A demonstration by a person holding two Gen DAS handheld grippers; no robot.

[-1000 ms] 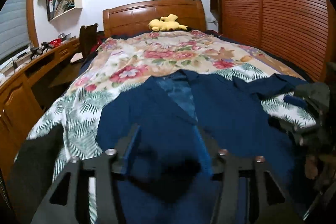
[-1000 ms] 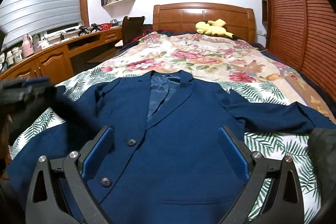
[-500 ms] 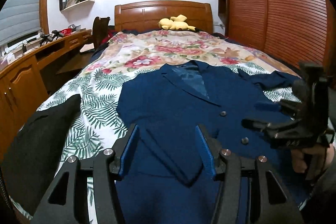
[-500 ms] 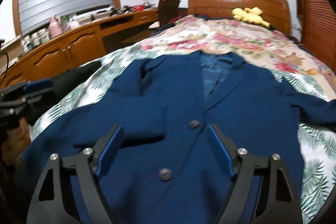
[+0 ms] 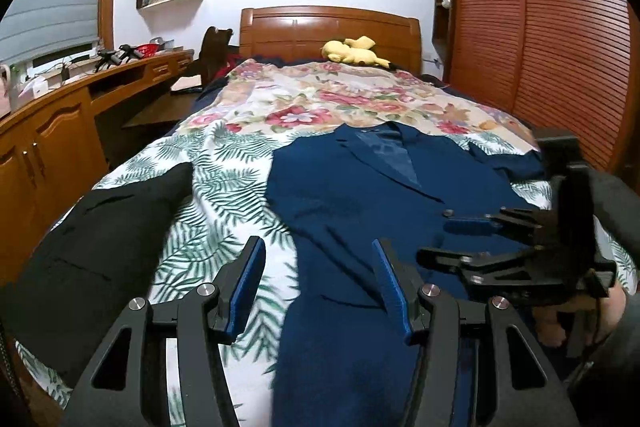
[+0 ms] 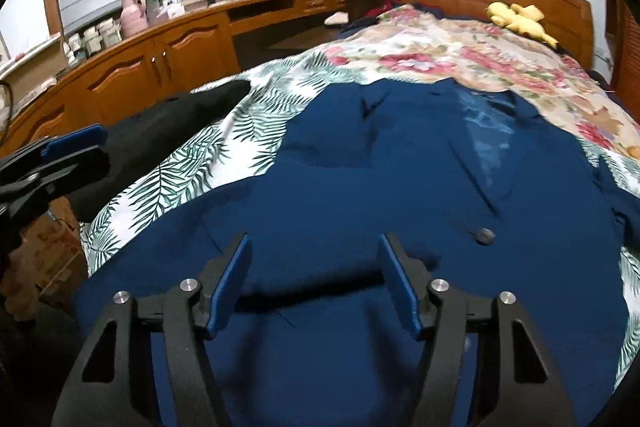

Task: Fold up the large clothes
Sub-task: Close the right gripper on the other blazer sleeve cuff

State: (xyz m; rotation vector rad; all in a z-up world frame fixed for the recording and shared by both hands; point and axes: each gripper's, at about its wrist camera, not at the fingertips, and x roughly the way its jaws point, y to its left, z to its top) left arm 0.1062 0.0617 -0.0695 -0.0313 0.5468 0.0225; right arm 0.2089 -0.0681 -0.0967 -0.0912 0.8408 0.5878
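Observation:
A navy blue suit jacket (image 5: 360,211) lies face up on the bed, collar toward the headboard; it also shows in the right wrist view (image 6: 380,187). Its left sleeve is folded across the chest. My left gripper (image 5: 318,267) is open and empty above the jacket's left edge. My right gripper (image 6: 314,267) is open and empty above the folded sleeve and lower front. The right gripper also shows at the right of the left wrist view (image 5: 472,239), and the left gripper's fingers (image 6: 60,147) at the left of the right wrist view.
The bed has a leaf and flower print cover (image 5: 224,195). A black garment (image 5: 92,235) lies at the bed's left edge. A yellow plush toy (image 5: 354,51) sits by the wooden headboard. A wooden desk (image 5: 60,115) runs along the left, a slatted wardrobe (image 5: 560,39) on the right.
Both grippers have swung left over the jacket. The left gripper has let go of the sleeve, which now lies across the chest, and has drawn back toward the jacket's left edge.

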